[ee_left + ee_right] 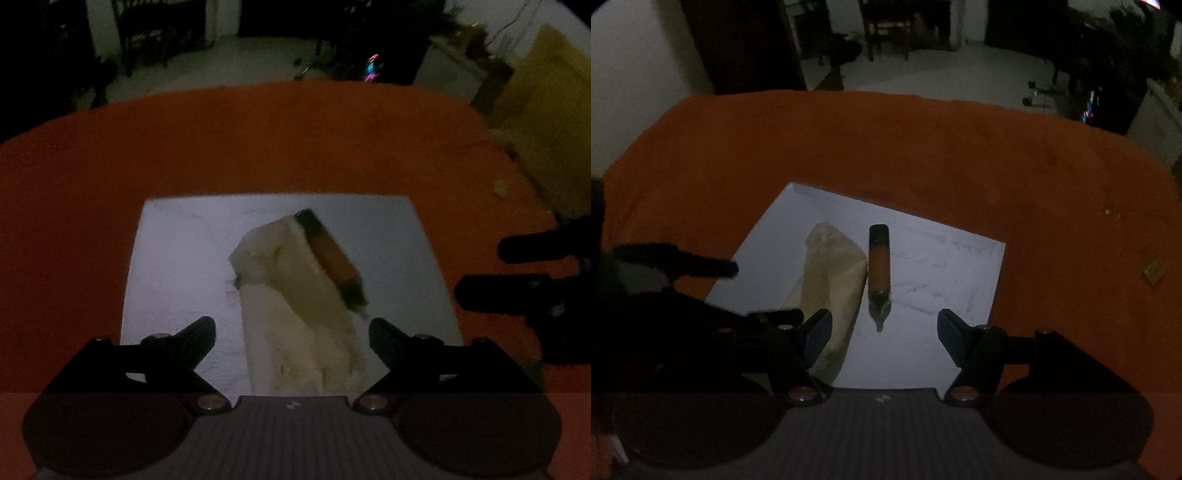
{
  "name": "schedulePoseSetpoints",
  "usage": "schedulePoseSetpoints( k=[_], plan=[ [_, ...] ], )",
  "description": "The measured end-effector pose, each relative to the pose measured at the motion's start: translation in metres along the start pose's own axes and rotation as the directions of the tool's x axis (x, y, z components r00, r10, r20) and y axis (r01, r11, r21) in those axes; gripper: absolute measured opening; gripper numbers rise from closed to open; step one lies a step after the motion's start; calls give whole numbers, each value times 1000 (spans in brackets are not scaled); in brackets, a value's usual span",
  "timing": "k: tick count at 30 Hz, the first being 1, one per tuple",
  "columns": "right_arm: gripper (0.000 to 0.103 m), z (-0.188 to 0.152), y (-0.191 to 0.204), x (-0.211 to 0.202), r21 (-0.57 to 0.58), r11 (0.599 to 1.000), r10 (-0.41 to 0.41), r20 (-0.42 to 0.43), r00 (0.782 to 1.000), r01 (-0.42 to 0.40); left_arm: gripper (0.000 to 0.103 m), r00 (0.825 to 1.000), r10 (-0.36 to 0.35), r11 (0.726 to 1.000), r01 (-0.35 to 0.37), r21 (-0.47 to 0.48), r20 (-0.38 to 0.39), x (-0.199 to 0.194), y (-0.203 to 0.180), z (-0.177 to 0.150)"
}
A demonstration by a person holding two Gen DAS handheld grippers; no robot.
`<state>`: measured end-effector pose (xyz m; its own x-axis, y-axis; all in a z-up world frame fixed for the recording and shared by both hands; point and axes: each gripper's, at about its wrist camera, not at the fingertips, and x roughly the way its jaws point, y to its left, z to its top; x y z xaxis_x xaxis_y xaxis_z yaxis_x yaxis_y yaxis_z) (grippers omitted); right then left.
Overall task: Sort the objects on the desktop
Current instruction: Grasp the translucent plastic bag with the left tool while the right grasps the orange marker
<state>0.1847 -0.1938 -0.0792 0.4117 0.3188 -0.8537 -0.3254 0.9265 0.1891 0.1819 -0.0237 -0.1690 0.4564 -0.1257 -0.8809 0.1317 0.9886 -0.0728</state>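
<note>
Orange cloth (pixel 258 147) covers the tabletop in both dim wrist views, and on it lies a white sheet of paper (pixel 177 258). At the centre of the left wrist frame we see a pale, crumpled wrapper (pixel 295 295) on the sheet, with a brown pen-like object (pixel 330 258) resting along its upper right edge, touching it. In the right wrist frame the same brown object (pixel 879 266) points its dark tip toward the lower edge, just right of the wrapper (pixel 831 280).

Our left tool (pixel 291 339) hovers low in its frame with its fingers spread wide apart, the wrapper's near end between them and nothing gripped. Our right tool (pixel 884 332) is likewise spread and empty, its left finger (pixel 816 332) in front of the wrapper's edge; whether they touch we cannot tell. At the right edge of the left view, the right tool shows as dark prongs over the cloth.
</note>
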Motion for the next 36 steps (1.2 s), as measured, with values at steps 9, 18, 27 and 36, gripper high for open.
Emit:
schedulePoseSetpoints(
  k=[9, 18, 27, 36],
  plan=[
    [72, 33, -50, 54, 235, 968, 85, 9, 996, -85, 100, 996, 19, 998, -24, -54, -83, 40, -14, 14],
    [72, 38, -52, 102, 191, 981, 42, -16, 999, -38, 42, 988, 51, 999, -50, 6, -143, 66, -21, 14],
    [71, 28, -29, 126, 81, 997, -13, -54, 998, 17, 23, 995, 37, 999, -36, 14, -94, 56, 7, 5],
    [76, 26, -2, 147, -129, 988, -96, -89, 991, 84, 21, 995, 45, 999, -44, 16, -84, 47, 38, 1]
  ],
)
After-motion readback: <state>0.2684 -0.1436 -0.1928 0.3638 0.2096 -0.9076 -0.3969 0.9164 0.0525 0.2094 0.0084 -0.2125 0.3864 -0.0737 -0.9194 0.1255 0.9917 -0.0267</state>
